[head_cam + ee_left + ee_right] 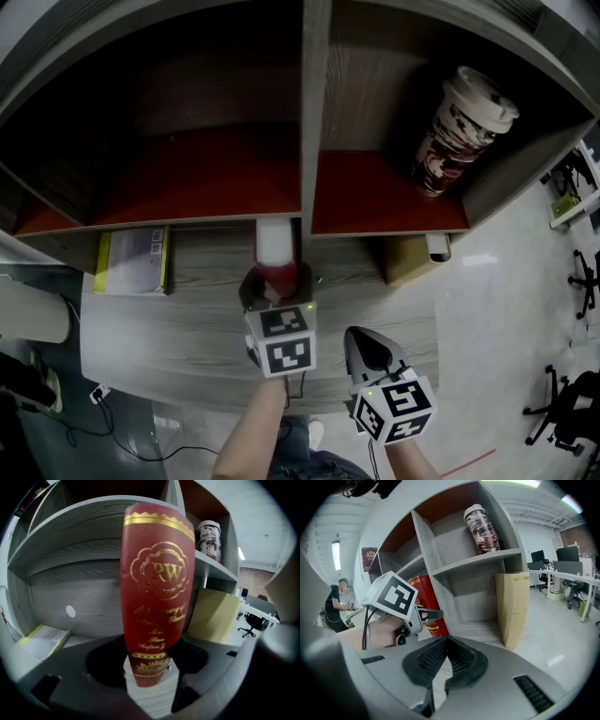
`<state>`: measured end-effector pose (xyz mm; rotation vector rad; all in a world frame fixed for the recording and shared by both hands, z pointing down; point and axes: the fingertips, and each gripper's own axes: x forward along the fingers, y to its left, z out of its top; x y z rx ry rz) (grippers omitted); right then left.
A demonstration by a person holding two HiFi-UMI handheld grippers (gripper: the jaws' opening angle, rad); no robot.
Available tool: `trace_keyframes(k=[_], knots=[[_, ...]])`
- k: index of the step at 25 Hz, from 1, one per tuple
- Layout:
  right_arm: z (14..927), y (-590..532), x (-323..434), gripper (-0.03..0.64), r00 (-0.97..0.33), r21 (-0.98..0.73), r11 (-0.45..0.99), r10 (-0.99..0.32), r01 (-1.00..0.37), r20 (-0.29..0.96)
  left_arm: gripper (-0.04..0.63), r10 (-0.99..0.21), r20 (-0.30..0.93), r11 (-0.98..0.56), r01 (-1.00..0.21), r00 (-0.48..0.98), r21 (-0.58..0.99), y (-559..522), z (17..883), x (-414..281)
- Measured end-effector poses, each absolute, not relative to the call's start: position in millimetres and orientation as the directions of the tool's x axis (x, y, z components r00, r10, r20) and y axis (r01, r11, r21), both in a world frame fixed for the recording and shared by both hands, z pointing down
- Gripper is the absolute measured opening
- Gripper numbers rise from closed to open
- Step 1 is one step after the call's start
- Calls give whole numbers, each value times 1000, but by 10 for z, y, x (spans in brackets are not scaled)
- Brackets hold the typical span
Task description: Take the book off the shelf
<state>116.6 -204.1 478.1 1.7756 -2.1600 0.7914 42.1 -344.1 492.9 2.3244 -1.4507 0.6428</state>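
our left gripper [275, 283] clamped the red book [157, 597], upright on the grey woodgrain shelf [375, 309] beneath the divider [314, 112]. our right gripper [443, 667] hung closed, empty. we saw office desks [576, 581] beyond, on a pale floor [562, 653].

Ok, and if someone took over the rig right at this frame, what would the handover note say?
Left gripper: jaws closed on the lower spine of the red book.
Right gripper: jaws together, empty, held back from the shelf.
Book: upright on the lower level, beside the centre divider, not out yet.
Done: the grip.
Left: draw the book straight out, probably clear of the divider.
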Motion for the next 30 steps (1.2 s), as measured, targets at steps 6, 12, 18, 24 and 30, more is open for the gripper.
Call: trace_keyframes(k=[6,12,18,24,30], knots=[[4775,-2117,1134,8,-240,-255,123,-831,-959,501,281,-746,535,-449,-893,397,36,-3466,4932,378],[4784,-2182,1077,8,-250,-259,131,-828,-957,503,281,-742,530,-463,-885,412,40,-3478,4933,382],[4804,-2204,1033,8,-254,-265,132,-824,-955,506,281,-744,528,-456,-889,409,45,-3477,4941,378],[4801,-2202,1026,8,-250,-265,127,-824,-956,508,264,-749,524,-457,-889,405,35,-3465,4935,397],[4776,-2160,1017,8,-245,-260,124,-827,-958,506,251,-752,524,-451,-892,400,33,-3437,4915,360]])
